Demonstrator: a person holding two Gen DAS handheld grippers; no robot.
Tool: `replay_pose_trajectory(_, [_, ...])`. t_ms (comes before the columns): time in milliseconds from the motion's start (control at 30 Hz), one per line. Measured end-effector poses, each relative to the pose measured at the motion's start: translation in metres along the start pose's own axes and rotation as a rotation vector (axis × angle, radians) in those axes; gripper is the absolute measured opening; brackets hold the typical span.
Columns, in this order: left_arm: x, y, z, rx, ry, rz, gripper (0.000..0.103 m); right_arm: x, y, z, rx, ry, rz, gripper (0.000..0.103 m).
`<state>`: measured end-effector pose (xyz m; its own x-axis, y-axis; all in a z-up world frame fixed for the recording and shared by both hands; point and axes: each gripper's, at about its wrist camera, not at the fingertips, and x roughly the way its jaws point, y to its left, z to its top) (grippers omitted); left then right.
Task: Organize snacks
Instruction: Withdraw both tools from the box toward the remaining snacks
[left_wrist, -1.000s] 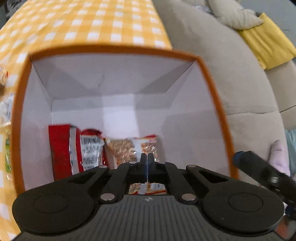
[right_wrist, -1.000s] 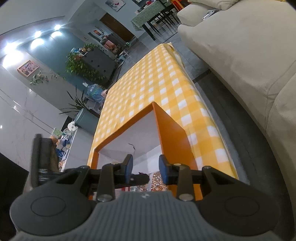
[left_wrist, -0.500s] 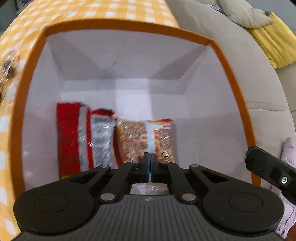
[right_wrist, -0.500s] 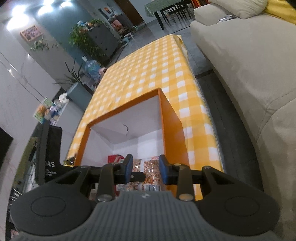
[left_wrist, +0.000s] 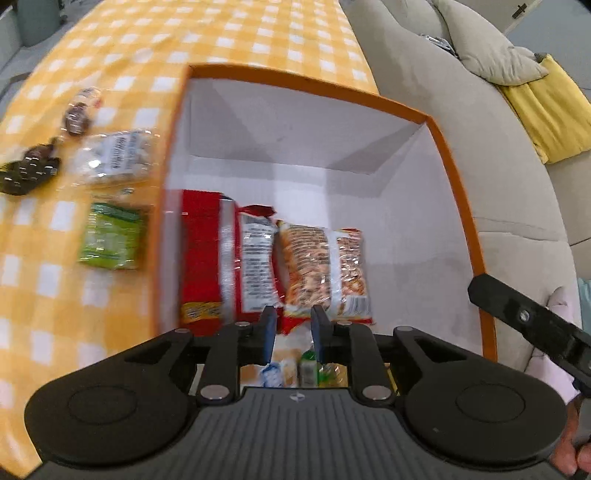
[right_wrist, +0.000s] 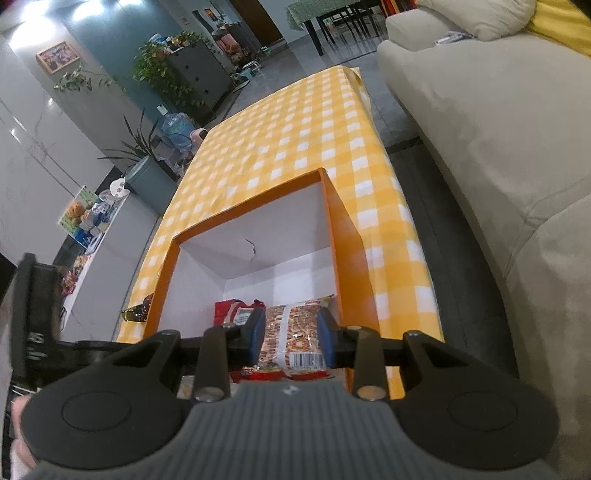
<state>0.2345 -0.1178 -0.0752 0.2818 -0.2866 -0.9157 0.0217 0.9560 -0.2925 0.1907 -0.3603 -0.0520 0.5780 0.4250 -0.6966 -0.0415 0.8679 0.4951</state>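
Left gripper (left_wrist: 291, 334): jaws opening, nothing between them.
Right gripper (right_wrist: 290, 341): jaws parted, empty.
Orange-rimmed white cardboard box (left_wrist: 458, 206): ahead of both jaws, on the yellow-checked counter (left_wrist: 258, 33).
Boxed: red foil packet (left_wrist: 201, 254) and clear peanut bag (left_wrist: 321, 266), laid side by side, judged to save room.
Unsorted: green wrapped snack (left_wrist: 110, 236), left of left jaws.

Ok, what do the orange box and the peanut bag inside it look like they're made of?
Orange box: probably paperboard, matte white inside with fold creases and a small tear in the far wall. Peanut bag: thin plastic film, glossy and mostly clear, judging by the glare, wrinkles and nuts showing through.
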Motion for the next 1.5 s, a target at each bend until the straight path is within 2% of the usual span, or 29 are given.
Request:
replay_pose_trajectory(33, [-0.007,0.001,-0.001,0.003,-0.008,0.000,0.026,0.000,0.003,0.000,-0.005,0.000,-0.007,0.032])
replay_pose_trajectory(100, [-0.017,0.004,-0.003,0.003,-0.020,0.008,0.033,0.000,0.007,-0.002,-0.013,0.006,-0.027,0.042])
replay_pose_trajectory(233, [-0.037,0.010,-0.007,0.007,-0.061,0.038,0.045,0.001,0.017,-0.004,-0.031,0.027,-0.052,0.044])
replay_pose_trajectory(300, [-0.047,0.013,-0.011,0.020,-0.069,0.032,0.057,0.002,0.021,-0.005,-0.035,0.037,-0.065,0.054])
replay_pose_trajectory(333, [-0.050,0.014,-0.013,0.029,-0.068,0.031,0.059,0.002,0.025,-0.005,-0.043,0.042,-0.076,0.057])
replay_pose_trajectory(400, [-0.057,0.019,-0.017,0.025,-0.073,0.004,0.061,0.001,0.033,-0.008,-0.072,0.047,-0.093,0.073])
replay_pose_trajectory(433, [-0.061,0.022,-0.020,0.015,-0.074,-0.015,0.062,0.001,0.038,-0.010,-0.092,0.052,-0.103,0.078])
replay_pose_trajectory(467, [-0.064,0.024,-0.022,0.008,-0.078,-0.030,0.068,0.002,0.041,-0.012,-0.108,0.058,-0.114,0.085])
replay_pose_trajectory(500, [-0.068,0.026,-0.024,0.004,-0.085,-0.033,0.081,0.003,0.045,-0.014,-0.122,0.064,-0.129,0.090])
replay_pose_trajectory(533, [-0.073,0.026,-0.027,0.001,-0.100,-0.014,0.085,0.004,0.049,-0.015,-0.132,0.070,-0.146,0.092])
replay_pose_trajectory(600, [-0.082,0.027,-0.032,0.008,-0.147,0.024,0.086,0.007,0.054,-0.019,-0.143,0.084,-0.181,0.099])
replay_pose_trajectory(667, [-0.092,0.031,-0.035,0.014,-0.170,0.039,0.086,0.008,0.060,-0.021,-0.148,0.096,-0.204,0.100])
replay_pose_trajectory(767, [-0.105,0.046,-0.041,-0.004,-0.196,0.004,0.086,0.008,0.069,-0.024,-0.166,0.107,-0.245,0.100])
replay_pose_trajectory(833, [-0.116,0.058,-0.044,-0.017,-0.225,0.003,0.086,0.005,0.074,-0.027,-0.166,0.098,-0.236,0.100])
replay_pose_trajectory(1033, [-0.141,0.102,-0.051,-0.070,-0.285,0.055,0.086,0.003,0.092,-0.043,-0.145,0.097,-0.227,0.100])
replay_pose_trajectory(1133, [-0.149,0.128,-0.052,-0.139,-0.314,0.078,0.086,0.005,0.105,-0.051,-0.147,0.097,-0.225,0.100])
replay_pose_trajectory(1200, [-0.152,0.143,-0.055,-0.167,-0.341,0.111,0.086,0.005,0.115,-0.053,-0.145,0.082,-0.214,0.100])
replay_pose_trajectory(1300, [-0.152,0.160,-0.058,-0.156,-0.353,0.146,0.087,0.006,0.133,-0.055,-0.139,0.063,-0.177,0.099])
replay_pose_trajectory(1400, [-0.150,0.180,-0.058,-0.178,-0.351,0.154,0.087,0.009,0.156,-0.057,-0.155,0.053,-0.123,0.093])
replay_pose_trajectory(1500, [-0.149,0.201,-0.060,-0.201,-0.365,0.140,0.087,0.013,0.183,-0.064,-0.206,0.021,-0.089,0.093])
